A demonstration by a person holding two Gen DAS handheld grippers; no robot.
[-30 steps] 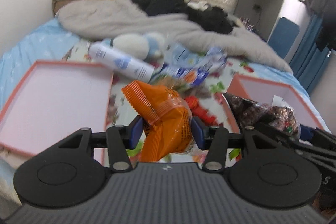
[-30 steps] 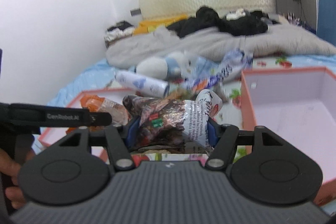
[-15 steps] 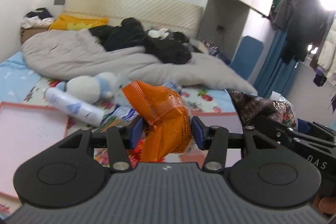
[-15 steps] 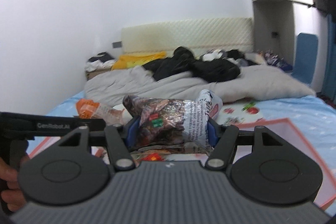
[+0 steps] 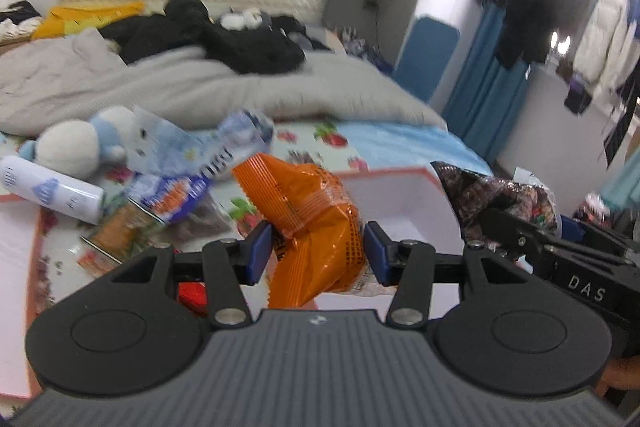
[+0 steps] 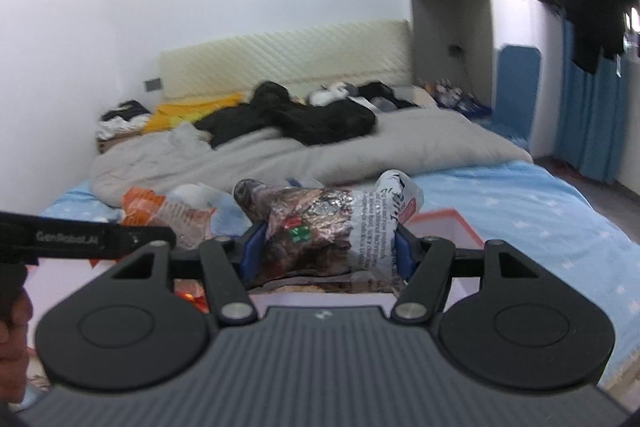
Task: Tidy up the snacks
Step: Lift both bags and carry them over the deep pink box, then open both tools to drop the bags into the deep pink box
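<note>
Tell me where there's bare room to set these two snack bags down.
Free: the floor of the pink box just beyond the orange bag, and the plain blue sheet right of it. Crowded: the wrapper pile beside the white bottle.

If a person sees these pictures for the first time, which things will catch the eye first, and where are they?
The bright orange snack bag stands out first, pinched in the left gripper at the centre of the left wrist view. Next comes the dark foil snack bag, clamped in the right gripper above the pink box. Behind both, a loose heap of snack packets lies on the flowered sheet beside a white spray can.
</note>
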